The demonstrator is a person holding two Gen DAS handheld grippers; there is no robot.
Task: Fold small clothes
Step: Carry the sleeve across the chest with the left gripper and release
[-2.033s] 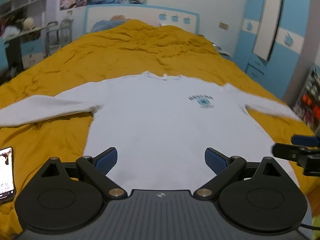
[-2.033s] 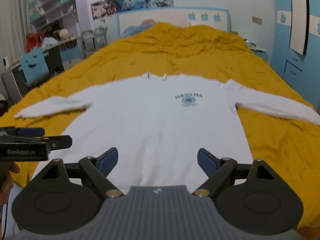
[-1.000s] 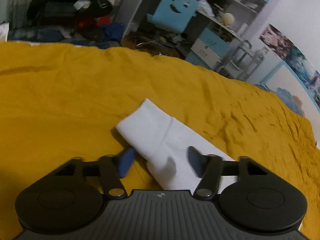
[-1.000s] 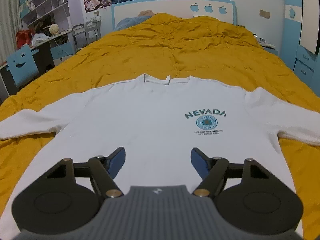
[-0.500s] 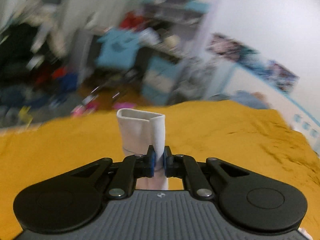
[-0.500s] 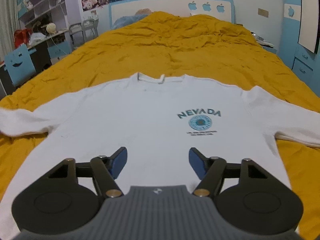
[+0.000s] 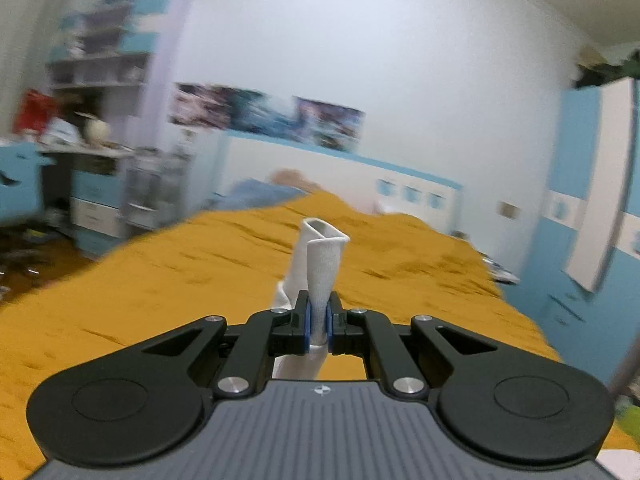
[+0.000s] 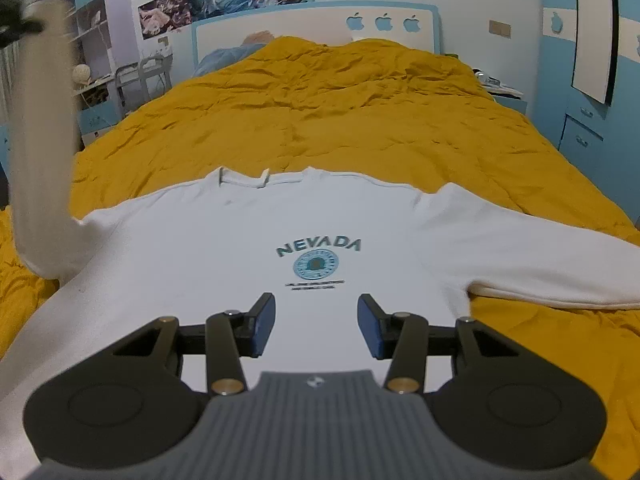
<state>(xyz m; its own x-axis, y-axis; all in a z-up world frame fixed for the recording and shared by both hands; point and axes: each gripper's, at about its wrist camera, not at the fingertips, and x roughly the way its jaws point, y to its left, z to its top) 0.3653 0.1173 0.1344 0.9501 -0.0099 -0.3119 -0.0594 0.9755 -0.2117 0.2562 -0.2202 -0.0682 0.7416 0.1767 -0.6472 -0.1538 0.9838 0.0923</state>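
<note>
Bedroom, blue-and-white walls; work surface is a bed with a mustard-yellow duvet (image 8: 360, 120). White long-sleeve "NEVADA" sweatshirt (image 8: 248, 248) lies face up and flat on it, collar toward the headboard. Left gripper (image 7: 318, 324) is clamped on the cuff end of one sleeve (image 7: 322, 264), raised off the bed; in the right wrist view that sleeve (image 8: 44, 140) rises blurred at the shirt's left. Right gripper (image 8: 316, 326) hovers over the lower chest, jaws apart, empty. Step judged: first sleeve fold. Next: carry cuff across chest, lay flat, release. No containers visible.
</note>
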